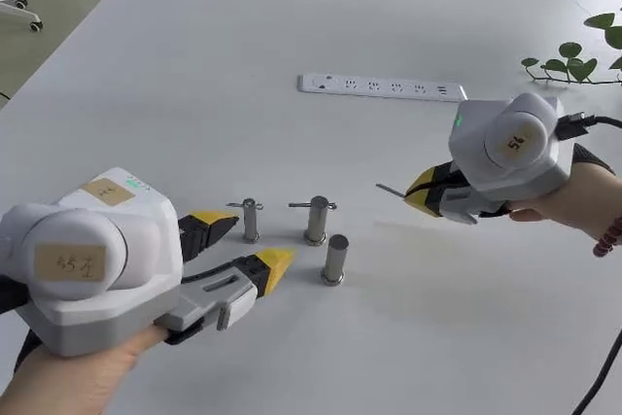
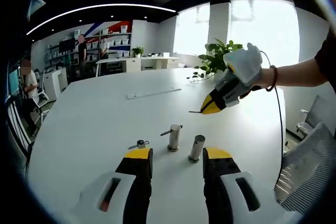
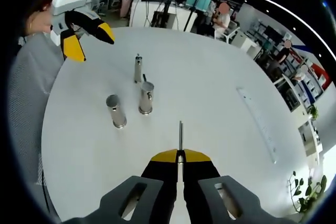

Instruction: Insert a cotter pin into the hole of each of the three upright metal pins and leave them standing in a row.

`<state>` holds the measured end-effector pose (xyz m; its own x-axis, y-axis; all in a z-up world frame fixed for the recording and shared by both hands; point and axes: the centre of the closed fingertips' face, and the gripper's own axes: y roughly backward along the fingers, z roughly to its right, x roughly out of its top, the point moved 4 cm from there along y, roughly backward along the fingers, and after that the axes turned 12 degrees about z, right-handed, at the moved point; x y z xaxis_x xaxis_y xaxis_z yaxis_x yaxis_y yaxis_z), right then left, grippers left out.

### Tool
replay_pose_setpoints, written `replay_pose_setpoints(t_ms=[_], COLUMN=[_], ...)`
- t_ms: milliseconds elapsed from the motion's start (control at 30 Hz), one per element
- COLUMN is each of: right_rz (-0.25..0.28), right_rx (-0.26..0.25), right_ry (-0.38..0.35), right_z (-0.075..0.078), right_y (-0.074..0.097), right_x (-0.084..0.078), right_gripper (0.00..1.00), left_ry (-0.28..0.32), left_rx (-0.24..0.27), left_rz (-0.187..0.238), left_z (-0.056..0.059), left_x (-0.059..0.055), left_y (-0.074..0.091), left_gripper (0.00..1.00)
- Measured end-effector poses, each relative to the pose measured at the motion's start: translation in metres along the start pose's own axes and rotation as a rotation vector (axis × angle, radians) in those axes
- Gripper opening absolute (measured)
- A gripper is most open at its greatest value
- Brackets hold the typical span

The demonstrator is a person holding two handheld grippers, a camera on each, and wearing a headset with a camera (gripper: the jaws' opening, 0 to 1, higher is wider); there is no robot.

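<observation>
Three upright metal pins stand on the white table. The left pin (image 1: 251, 220) and the middle pin (image 1: 316, 220) each carry a cotter pin through the top. The near right pin (image 1: 335, 259) has none that I can see. My left gripper (image 1: 236, 245) is open, just left of the pins. My right gripper (image 1: 418, 190) hovers to their right, shut on a cotter pin (image 1: 390, 189) that sticks out toward them. In the right gripper view that cotter pin (image 3: 180, 136) juts from the closed jaws toward the pins (image 3: 145, 98). The left gripper view has the pins (image 2: 174, 137) ahead of its own open jaws.
A white power strip (image 1: 381, 87) lies on the table beyond the pins. A potted plant (image 1: 577, 60) sits at the far right edge. The table (image 1: 194, 94) is wide around the work. People and desks stand far off in the room.
</observation>
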<state>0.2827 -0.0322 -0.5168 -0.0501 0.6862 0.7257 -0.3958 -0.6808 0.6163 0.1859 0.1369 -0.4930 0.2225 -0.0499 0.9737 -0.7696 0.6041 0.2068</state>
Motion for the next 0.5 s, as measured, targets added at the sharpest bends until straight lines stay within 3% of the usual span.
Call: replay_pose_setpoints(t_ms=[200, 400, 500], right_rz=[0.044, 0.092, 0.126], right_rx=[0.049, 0.084, 0.105], right_ry=[0.032, 0.066, 0.083], right_z=[-0.015, -0.027, -0.034], right_y=[0.004, 0.007, 0.008], right_x=[0.017, 0.033, 0.043], right_gripper=[0.00, 0.00, 0.00], left_ry=[0.123, 0.227, 0.347], left_rx=[-0.055, -0.121, -0.147], left_rz=[0.016, -0.010, -0.029], left_z=[0.005, 0.008, 0.010], left_x=[0.008, 0.012, 0.012], left_y=[-0.007, -0.015, -0.019], left_gripper=[0.31, 0.30, 0.26])
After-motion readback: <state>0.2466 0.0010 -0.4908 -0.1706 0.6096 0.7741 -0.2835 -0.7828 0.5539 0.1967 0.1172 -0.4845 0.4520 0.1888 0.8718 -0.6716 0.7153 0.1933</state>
